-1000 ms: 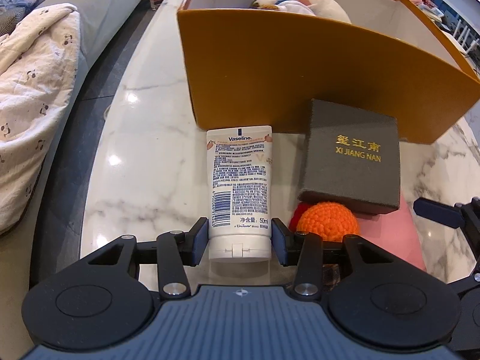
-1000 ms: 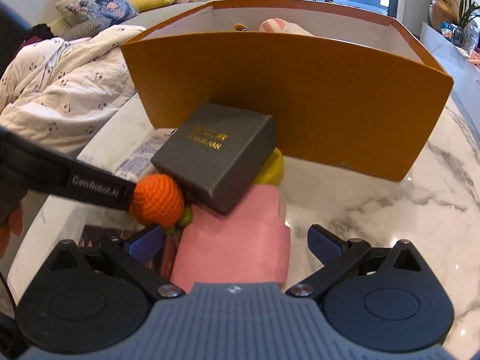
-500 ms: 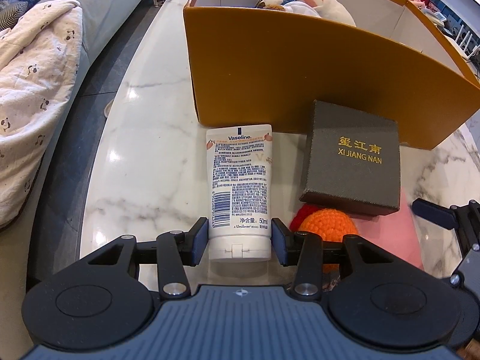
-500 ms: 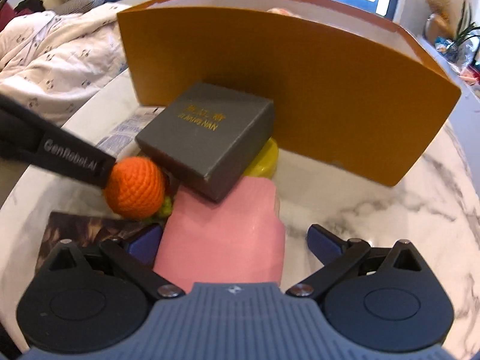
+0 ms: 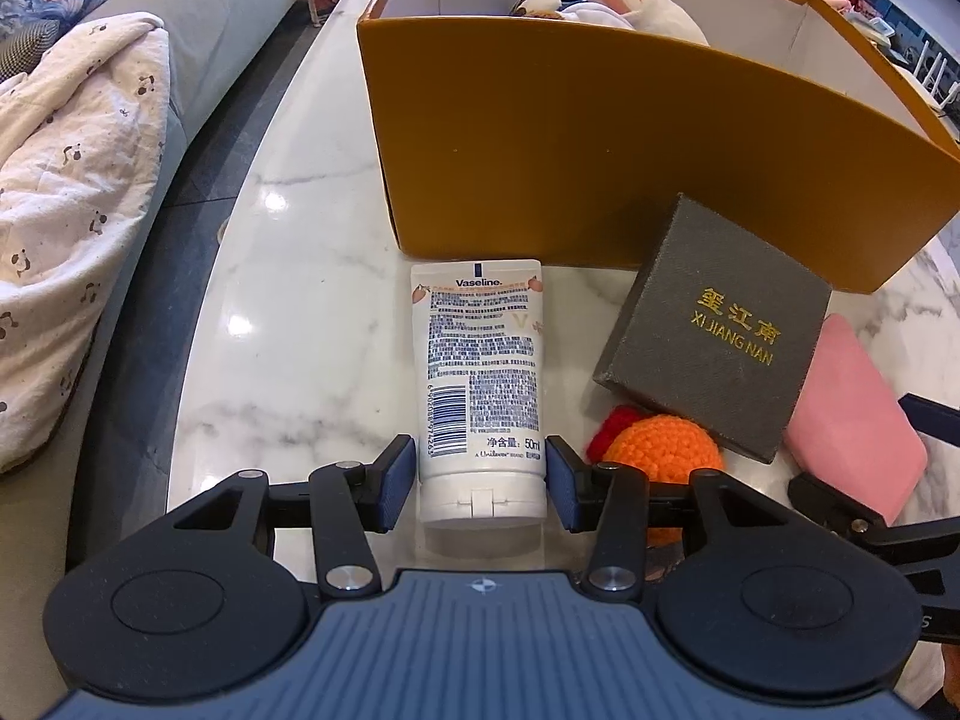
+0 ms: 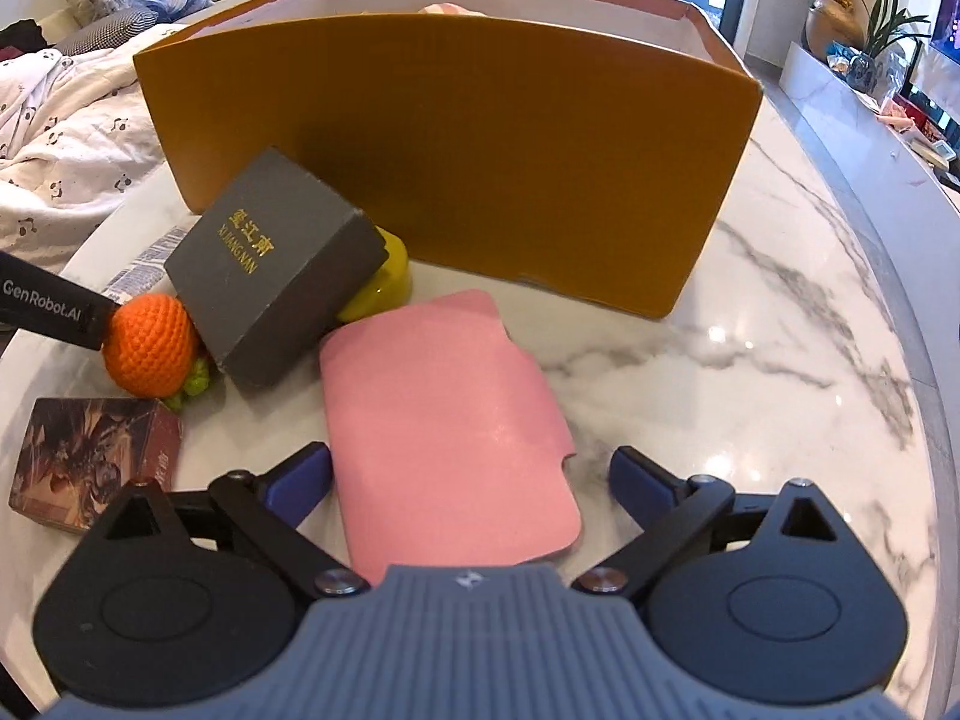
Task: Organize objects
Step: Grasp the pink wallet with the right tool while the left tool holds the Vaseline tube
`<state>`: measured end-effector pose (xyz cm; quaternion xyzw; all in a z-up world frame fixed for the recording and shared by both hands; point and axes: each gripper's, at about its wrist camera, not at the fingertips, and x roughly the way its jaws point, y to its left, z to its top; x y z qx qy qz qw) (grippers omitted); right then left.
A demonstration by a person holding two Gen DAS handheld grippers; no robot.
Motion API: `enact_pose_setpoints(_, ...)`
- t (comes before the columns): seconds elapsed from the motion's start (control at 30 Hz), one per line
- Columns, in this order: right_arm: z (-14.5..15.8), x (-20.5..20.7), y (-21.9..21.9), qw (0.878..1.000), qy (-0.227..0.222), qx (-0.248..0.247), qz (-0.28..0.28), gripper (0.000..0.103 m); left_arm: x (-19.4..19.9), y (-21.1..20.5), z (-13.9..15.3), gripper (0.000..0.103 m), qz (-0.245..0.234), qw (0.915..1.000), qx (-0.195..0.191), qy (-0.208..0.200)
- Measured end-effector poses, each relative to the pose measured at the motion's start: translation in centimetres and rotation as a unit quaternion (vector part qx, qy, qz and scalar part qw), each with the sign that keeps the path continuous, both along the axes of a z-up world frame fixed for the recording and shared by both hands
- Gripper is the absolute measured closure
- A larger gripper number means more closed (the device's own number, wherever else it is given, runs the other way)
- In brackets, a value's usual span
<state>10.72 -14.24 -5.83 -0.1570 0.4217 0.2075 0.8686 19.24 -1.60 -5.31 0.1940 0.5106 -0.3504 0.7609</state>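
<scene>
Jaws of left gripper [image 5: 480,474] just eased apart, flanking white lotion tube [image 5: 480,384] on marble worktop [image 5: 300,300]; right gripper [image 6: 471,480], closing slightly, straddles flat pink case [image 6: 444,420], not yet clamped, I judge.

On the table [image 6: 750,330] stand one orange box [image 6: 480,156], one grey box [image 6: 276,276], one white tube [image 5: 480,372], one pink case [image 6: 444,420], one orange crocheted ball [image 6: 150,348], one yellow object [image 6: 384,288], one card pack [image 6: 90,456].
</scene>
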Motion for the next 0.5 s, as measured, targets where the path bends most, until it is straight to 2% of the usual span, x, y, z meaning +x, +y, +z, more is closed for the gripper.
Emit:
enact_pose_setpoints(0.3, -0.1, 0.7, 0.5, 1.000, -0.013, 0.010, 0.009, 0.004, 1.3, 0.5, -0.1, 0.051, 0.026, 0.9994, -0.019, 0.016)
enact_pose_setpoints(0.43, 0.1, 0.4, 1.0, 1.000, -0.022, 0.011, 0.020, 0.017, 1.1, 0.4, 0.1, 0.052, 0.019, 0.9997, -0.015, 0.010)
enact_pose_setpoints(0.5, -0.2, 0.7, 1.0, 1.000, -0.021, 0.010, 0.018, 0.018, 1.1, 0.5, 0.2, 0.052, 0.021, 0.9995, -0.017, 0.014)
